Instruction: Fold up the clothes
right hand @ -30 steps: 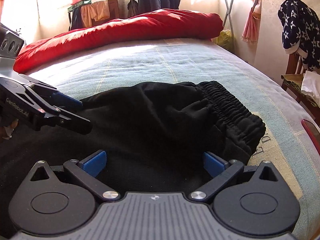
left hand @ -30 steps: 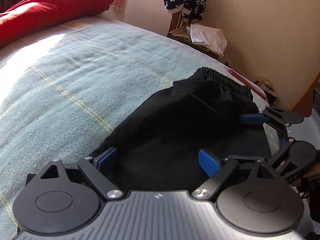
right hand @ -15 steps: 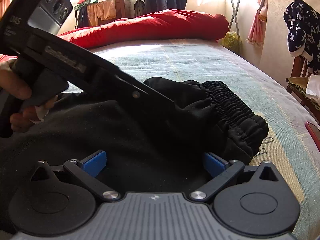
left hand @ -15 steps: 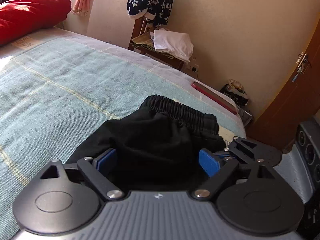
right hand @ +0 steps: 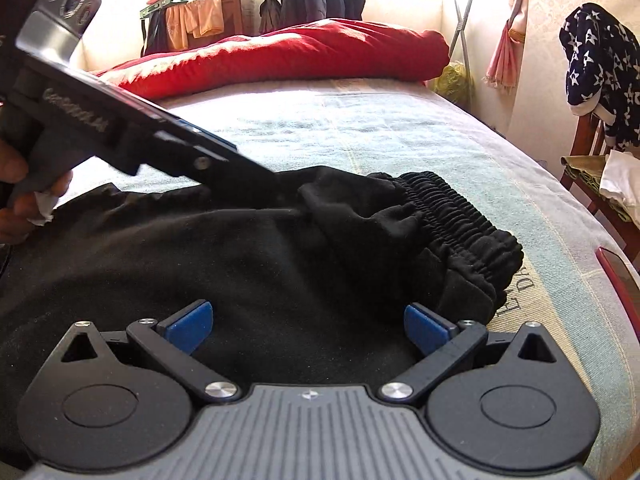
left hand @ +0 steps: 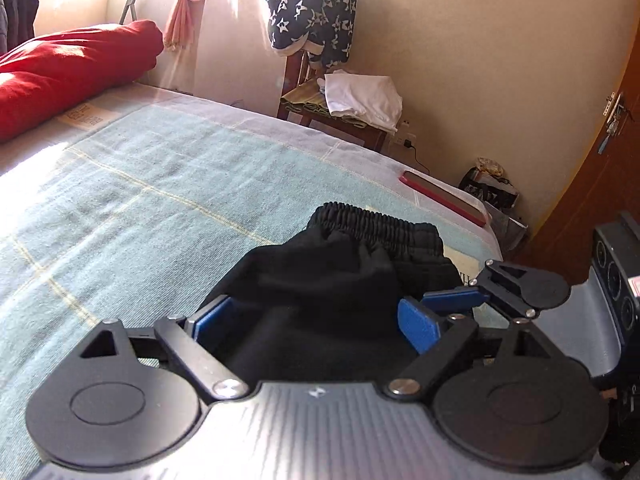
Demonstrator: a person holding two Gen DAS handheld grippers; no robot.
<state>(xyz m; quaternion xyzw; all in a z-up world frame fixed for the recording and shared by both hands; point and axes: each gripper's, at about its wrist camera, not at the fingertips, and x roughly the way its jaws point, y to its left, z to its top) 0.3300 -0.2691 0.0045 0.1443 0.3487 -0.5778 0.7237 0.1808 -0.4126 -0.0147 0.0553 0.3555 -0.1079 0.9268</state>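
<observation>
Black pants (right hand: pixel 280 264) with an elastic waistband (right hand: pixel 456 216) lie on the light blue bed (right hand: pixel 360 128). In the left wrist view the pants (left hand: pixel 328 288) bunch between the open blue pads of my left gripper (left hand: pixel 316 320). From the right wrist view my left gripper (right hand: pixel 276 196) reaches in from the left, its tips down on the cloth near the waistband; whether it pinches cloth is hidden. My right gripper (right hand: pixel 308 320) is open, low over the pants near the bed's front edge. It shows at the right of the left wrist view (left hand: pixel 460 300).
A red duvet (right hand: pixel 288 52) lies at the head of the bed. A red phone (left hand: pixel 444 196) lies near the bed's right edge. A chair (left hand: pixel 336 116) with white cloth and a star-patterned garment (left hand: pixel 312 12) stands by the wall. A wooden door (left hand: pixel 600 184) is at far right.
My left gripper has swung from the pants' left side toward the waistband end and lowered onto the cloth. My right gripper has stayed in place, open.
</observation>
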